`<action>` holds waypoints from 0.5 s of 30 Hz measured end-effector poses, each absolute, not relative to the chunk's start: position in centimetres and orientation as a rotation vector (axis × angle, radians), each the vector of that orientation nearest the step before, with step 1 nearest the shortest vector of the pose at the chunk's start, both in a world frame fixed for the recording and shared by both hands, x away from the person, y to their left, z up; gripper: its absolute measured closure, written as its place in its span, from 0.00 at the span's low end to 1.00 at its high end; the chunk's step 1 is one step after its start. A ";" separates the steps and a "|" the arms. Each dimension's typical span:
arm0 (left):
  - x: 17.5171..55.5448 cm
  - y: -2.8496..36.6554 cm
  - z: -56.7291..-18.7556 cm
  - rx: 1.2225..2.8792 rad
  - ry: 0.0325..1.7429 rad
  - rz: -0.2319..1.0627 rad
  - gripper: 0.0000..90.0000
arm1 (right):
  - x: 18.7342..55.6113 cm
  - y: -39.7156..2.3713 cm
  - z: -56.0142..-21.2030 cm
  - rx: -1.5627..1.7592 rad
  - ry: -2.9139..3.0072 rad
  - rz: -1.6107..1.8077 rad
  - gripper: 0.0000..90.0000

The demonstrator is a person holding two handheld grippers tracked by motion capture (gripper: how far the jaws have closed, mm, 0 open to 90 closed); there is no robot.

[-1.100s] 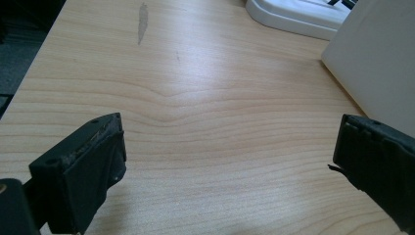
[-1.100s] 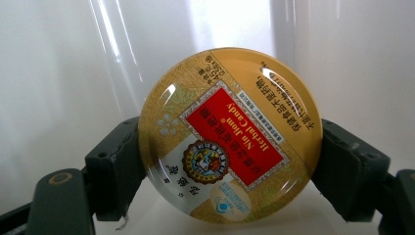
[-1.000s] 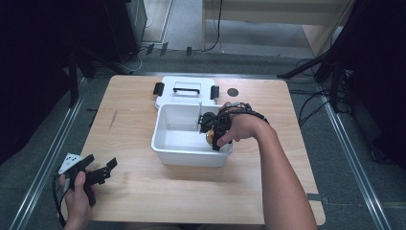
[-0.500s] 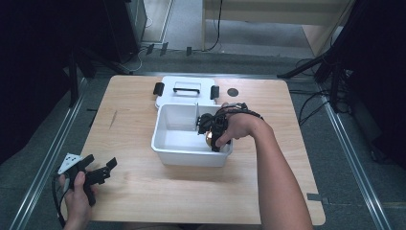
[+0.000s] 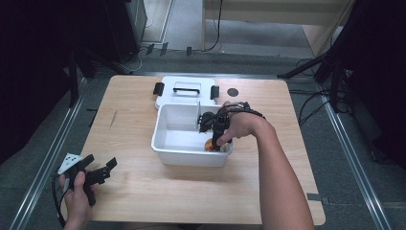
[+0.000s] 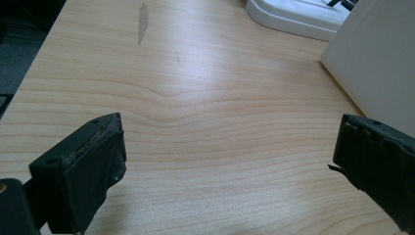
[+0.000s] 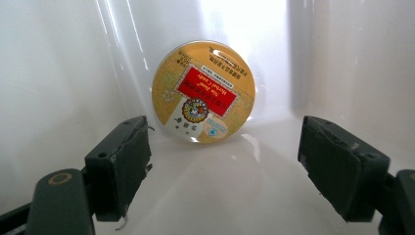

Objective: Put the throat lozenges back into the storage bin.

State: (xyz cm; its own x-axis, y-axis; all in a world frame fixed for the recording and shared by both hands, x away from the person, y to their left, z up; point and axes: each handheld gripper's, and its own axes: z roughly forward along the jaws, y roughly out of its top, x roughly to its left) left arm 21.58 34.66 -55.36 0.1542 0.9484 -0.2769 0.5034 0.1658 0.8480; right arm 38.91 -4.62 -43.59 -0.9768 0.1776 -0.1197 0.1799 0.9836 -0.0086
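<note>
A round yellow tin (image 7: 203, 90) with a red label leans against the wall in the right compartment of a white bin (image 5: 189, 155); in the high view the tin (image 5: 209, 145) peeks out by the bin's front wall. My right gripper (image 7: 222, 166) points down into that compartment (image 5: 216, 143), open, its jaws just short of the tin. They have just been closing a little, with nothing between them. My left gripper (image 5: 107, 167) rests low over the table's front left corner, open and empty (image 6: 227, 156).
The bin's white lid (image 5: 184, 91) with black clasps lies flat behind the bin. A divider (image 5: 198, 115) splits the bin. A dark round mark (image 5: 232, 91) sits on the table right of the lid. The bin's side wall (image 6: 381, 63) stands ahead and right of the left gripper.
</note>
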 end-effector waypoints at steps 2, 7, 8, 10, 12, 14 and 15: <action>21.6 34.7 -55.4 1.473 1.485 0.587 0.00 | 38.9 -4.7 -43.3 0.284 3.005 -0.016 0.24; 21.6 34.6 -55.4 1.470 1.484 0.590 0.00 | 38.8 -5.0 -42.4 0.287 2.991 0.004 0.25; 21.6 34.6 -55.4 1.470 1.485 0.589 0.00 | 38.6 -5.1 -41.9 0.296 2.987 0.015 0.25; 21.6 34.6 -55.4 1.470 1.485 0.590 0.00 | 38.6 -5.1 -41.7 0.290 2.982 0.027 0.25; 21.6 34.6 -55.4 1.470 1.484 0.591 0.00 | 38.3 -5.2 -40.8 0.291 2.974 0.043 0.24; 21.6 34.6 -55.4 1.470 1.485 0.591 0.00 | 38.2 -5.3 -40.2 0.279 2.968 0.058 0.24; 21.6 34.6 -55.4 1.470 1.484 0.591 0.00 | 38.2 -5.3 -40.2 0.279 2.968 0.058 0.24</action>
State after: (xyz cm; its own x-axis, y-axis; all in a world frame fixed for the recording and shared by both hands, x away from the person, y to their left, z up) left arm 21.59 34.64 -55.37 0.1527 0.9490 -0.2757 0.5001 0.1664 0.8498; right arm 38.20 -5.27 -40.22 -0.9698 0.1885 -0.1549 0.1823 0.9818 0.0535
